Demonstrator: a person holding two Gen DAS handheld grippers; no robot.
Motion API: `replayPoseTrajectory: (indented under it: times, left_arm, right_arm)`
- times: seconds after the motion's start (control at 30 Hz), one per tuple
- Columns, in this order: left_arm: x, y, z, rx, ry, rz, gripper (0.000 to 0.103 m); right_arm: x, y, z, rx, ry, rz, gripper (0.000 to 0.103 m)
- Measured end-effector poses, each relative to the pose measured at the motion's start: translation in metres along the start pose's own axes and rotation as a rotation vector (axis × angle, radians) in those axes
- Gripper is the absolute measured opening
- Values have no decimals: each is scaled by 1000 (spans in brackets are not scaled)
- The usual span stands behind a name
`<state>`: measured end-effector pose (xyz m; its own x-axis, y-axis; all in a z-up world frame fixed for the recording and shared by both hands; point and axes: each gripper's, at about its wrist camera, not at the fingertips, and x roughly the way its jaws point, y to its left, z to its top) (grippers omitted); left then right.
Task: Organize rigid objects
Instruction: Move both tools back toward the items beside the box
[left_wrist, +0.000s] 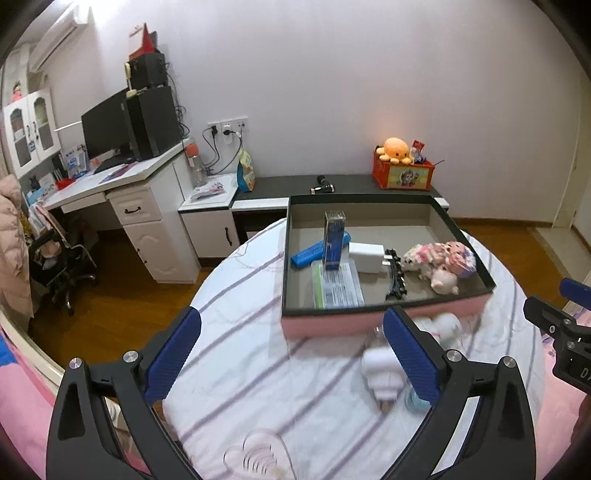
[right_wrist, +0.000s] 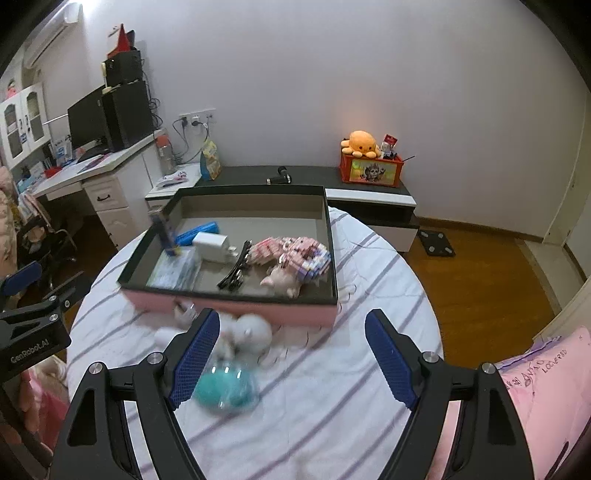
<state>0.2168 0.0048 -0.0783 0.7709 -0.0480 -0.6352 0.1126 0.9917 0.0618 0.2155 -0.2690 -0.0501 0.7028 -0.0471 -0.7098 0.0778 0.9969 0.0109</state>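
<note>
A pink-sided box with a dark rim sits on the striped bed. Inside are an upright blue carton, a blue bar, a white charger, a black clip, a flat packet and pink toy figures. In front of the box lie a white toy and a teal toy in clear plastic. My left gripper is open over the sheet. My right gripper is open, its left finger beside the teal toy.
A white desk with a monitor and an office chair stand at the left. A low dark cabinet along the wall bears a red box with an orange plush. A pink pillow lies at the right.
</note>
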Motion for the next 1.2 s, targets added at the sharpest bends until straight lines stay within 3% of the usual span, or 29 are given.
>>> replayPoseTrajectory:
  times: [0.3, 0.5, 0.93, 1.2]
  left_arm:
    - [-59, -3, -36, -1, -69, -12, 103]
    - [-78, -9, -46, 10, -91, -27, 103]
    - [-80, -18, -49, 22, -94, -22, 103]
    - [-63, -22, -52, 39, -41, -14, 103]
  right_arm:
    - [-52, 7, -39, -1, -44, 3, 83]
    - [-70, 9, -56, -12, -53, -12, 83]
    - [-75, 0, -61, 9, -70, -8, 83]
    - [-59, -4, -62, 24, -32, 12, 83]
